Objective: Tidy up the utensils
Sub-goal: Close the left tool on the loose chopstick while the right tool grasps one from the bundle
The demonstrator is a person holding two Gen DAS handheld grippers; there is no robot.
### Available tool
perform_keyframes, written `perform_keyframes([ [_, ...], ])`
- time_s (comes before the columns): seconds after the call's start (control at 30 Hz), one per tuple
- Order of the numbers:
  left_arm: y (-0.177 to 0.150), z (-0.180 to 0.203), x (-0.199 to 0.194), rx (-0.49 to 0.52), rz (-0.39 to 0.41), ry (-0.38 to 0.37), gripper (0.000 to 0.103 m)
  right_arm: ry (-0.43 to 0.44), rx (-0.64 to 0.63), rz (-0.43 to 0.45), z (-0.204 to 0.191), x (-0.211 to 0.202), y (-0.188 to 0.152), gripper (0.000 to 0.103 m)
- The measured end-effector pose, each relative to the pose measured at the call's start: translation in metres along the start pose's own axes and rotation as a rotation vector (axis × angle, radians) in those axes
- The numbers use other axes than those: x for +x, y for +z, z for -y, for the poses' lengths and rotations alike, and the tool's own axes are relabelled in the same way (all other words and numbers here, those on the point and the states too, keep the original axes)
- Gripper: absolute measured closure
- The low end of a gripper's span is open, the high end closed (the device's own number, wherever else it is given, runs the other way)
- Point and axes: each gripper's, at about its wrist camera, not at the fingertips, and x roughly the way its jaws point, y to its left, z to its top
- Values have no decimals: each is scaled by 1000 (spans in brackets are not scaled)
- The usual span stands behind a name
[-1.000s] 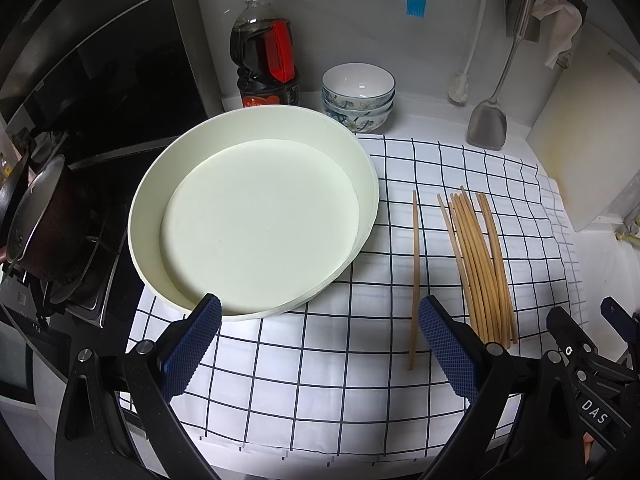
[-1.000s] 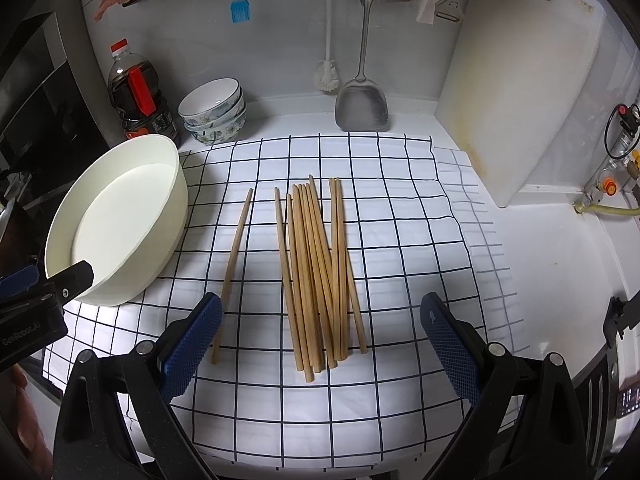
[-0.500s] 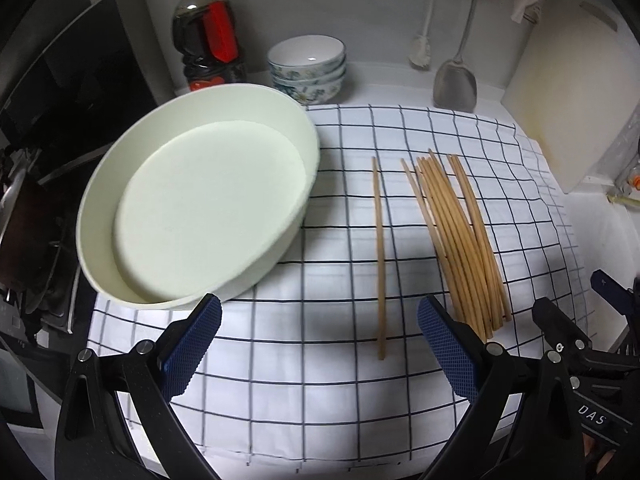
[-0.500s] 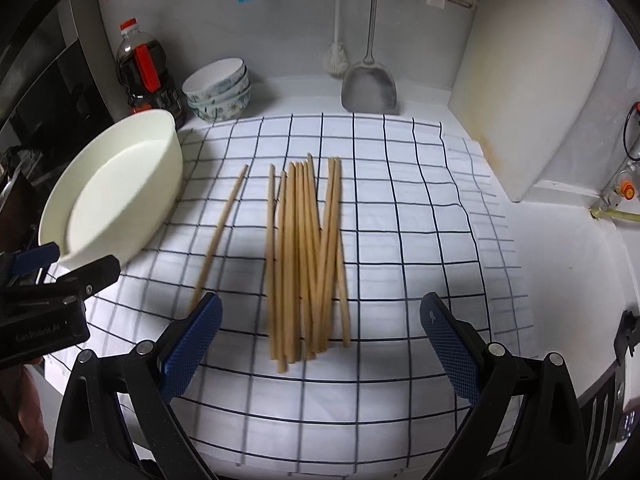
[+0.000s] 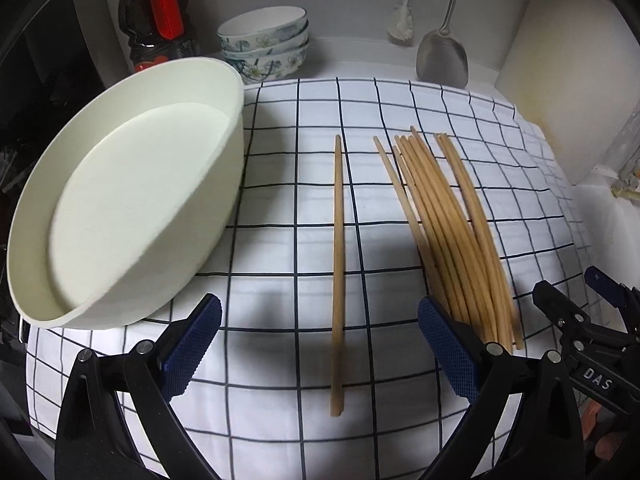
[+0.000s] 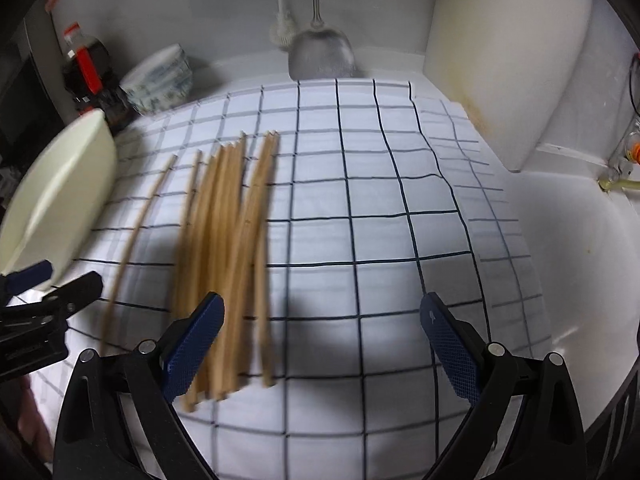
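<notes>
A bundle of several wooden chopsticks (image 5: 448, 224) lies on a white checked cloth (image 5: 280, 200), with one single chopstick (image 5: 338, 272) apart to its left. A large cream round dish (image 5: 120, 208) sits at the left. My left gripper (image 5: 320, 344) is open and empty, straddling the near end of the single chopstick. My right gripper (image 6: 320, 344) is open and empty; its left finger stands over the near ends of the bundle (image 6: 228, 248). The single chopstick (image 6: 132, 240) and the dish (image 6: 56, 196) show at left there.
A dark sauce bottle (image 5: 156, 20) and stacked patterned bowls (image 5: 266, 48) stand at the back. A metal spatula (image 5: 442, 60) and brush hang on the wall. A white cutting board (image 5: 568, 80) leans at the right. A stove is at the far left.
Both grippers have moved forward and lower toward the cloth. The left one shifted right over the single chopstick; the right one shifted right, so the bundle now lies at its left finger.
</notes>
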Motion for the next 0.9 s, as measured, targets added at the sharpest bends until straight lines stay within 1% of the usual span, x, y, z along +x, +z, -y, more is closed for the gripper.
perform_keyframes([
  [0.27, 0, 0, 25, -17, -4, 39, 6, -22, -22, -15, 3, 31, 4, 9],
  [0.4, 2, 0, 32, -18, -4, 44, 6, -24, -43, -16, 0, 36, 5, 9],
  [0.63, 5, 1, 45, -22, -31, 49, 6, -31, -106, -12, -10, 42, 6, 9],
  [0.77, 6, 0, 49, -35, -21, 71, 6, -19, -98, -5, -7, 46, 9, 9],
  [0.83, 8, 0, 52, -43, -18, 66, 6, -14, -101, 0, -7, 46, 10, 10],
  [0.9, 9, 1, 53, -49, -16, 60, 6, 5, -107, 8, -7, 48, 12, 12],
])
